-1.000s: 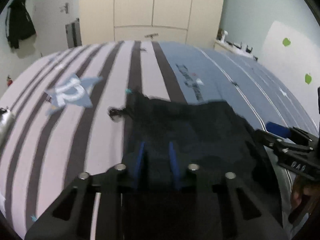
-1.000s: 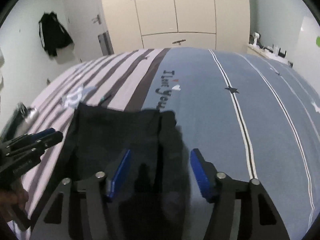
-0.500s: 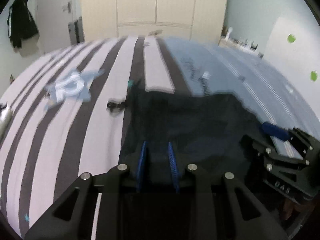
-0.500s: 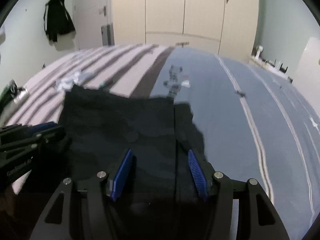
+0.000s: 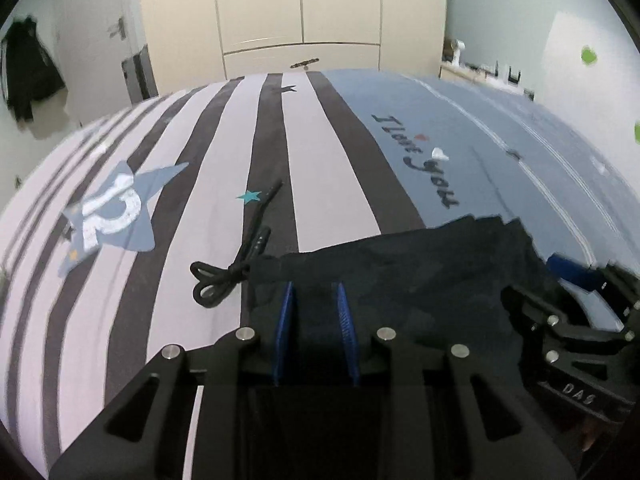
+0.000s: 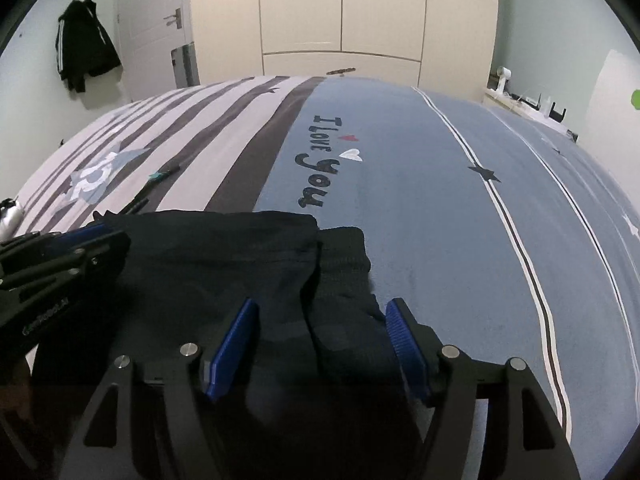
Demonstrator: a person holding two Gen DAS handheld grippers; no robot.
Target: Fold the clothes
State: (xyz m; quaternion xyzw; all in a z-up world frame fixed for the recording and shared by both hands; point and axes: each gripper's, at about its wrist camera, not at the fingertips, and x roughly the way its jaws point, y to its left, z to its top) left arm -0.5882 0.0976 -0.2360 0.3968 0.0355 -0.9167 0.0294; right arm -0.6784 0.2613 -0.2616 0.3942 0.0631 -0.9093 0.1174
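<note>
- You work over a bed (image 6: 420,208) whose cover is half pale with dark grey stripes and half blue, the blue half carrying the words "I Love You" (image 6: 320,160) and two thin white-edged lines.
- On the striped half you see a blue star patch with a white number (image 5: 110,208) and a small teal star (image 5: 249,197).
- The dark garment (image 6: 224,256) lies at the near edge of the bed, across the seam between stripes and blue; its black drawstring (image 5: 230,270) trails out onto the stripes, knotted.
- Your left tool (image 5: 314,330) has its blue pads set narrow with dark fabric between them; it grips the garment at its drawstring end.
- Your right tool (image 6: 320,344) is opening its jaws; a fold of the garment sits between them, and the pads stand clear of it.
- Beyond the bed stand cream wardrobe doors (image 6: 340,12), a white door with a lever handle (image 6: 156,28), and a black jacket (image 6: 86,46) hanging on the pale green wall.
- A low shelf (image 6: 532,102) with small items runs along the right wall.
</note>
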